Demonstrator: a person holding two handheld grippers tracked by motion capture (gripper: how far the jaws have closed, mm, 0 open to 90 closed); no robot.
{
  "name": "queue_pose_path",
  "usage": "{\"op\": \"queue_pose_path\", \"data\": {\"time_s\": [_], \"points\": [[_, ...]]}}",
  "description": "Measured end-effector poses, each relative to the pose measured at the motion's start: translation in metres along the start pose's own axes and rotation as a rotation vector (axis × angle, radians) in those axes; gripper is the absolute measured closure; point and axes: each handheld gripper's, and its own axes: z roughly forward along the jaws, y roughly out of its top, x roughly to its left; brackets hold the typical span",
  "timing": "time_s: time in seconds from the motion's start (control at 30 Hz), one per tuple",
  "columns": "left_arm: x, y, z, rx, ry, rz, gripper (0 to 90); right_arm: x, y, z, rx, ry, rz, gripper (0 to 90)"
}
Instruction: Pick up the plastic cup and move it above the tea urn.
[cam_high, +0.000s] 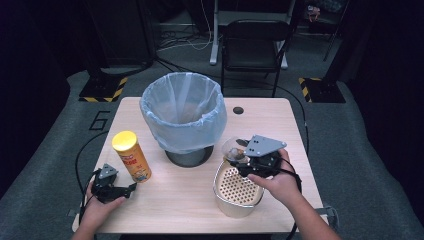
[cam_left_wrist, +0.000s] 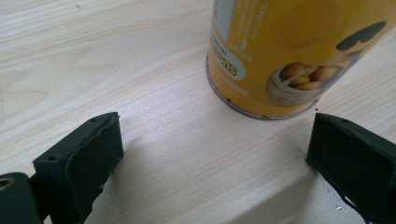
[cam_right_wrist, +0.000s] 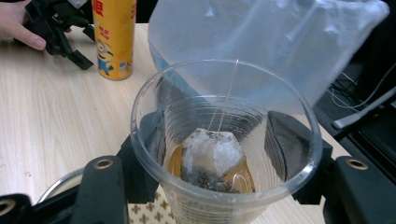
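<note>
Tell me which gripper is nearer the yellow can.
Left. The left gripper sits open on the table just beside the yellow can, jaws pointing at its base. The right gripper is across the table, holding a plastic cup beside the bin.

The bin (cam_high: 183, 116) stands at the centre rear of the table (cam_high: 190, 210). The can (cam_high: 131, 155) stands front-left of it. The strainer (cam_high: 237, 191) lies front-right. The cup (cam_right_wrist: 224, 154), above the strainer's rear edge, contains a teabag (cam_right_wrist: 212, 154).
</note>
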Motion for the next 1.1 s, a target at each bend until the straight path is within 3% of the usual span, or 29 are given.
{"op": "queue_pose_path", "data": {"time_s": [0.17,0.33,0.87,1.1], "points": [[0.000,0.000,0.000,0.000,0.000,0.000,3.2,0.008,0.002,0.014,0.011,0.032,-0.013,38.3],[0.000,0.000,0.000,0.000,0.000,0.000,3.2,0.011,0.000,0.015,0.014,0.038,-0.013,38.4],[0.000,0.000,0.000,0.000,0.000,0.000,3.2,0.006,-0.016,-0.002,0.050,-0.006,-0.030,38.5],[0.000,0.000,0.000,-0.001,0.000,-0.001,3.2,0.008,-0.022,-0.004,0.053,-0.024,-0.060,38.5]]}}
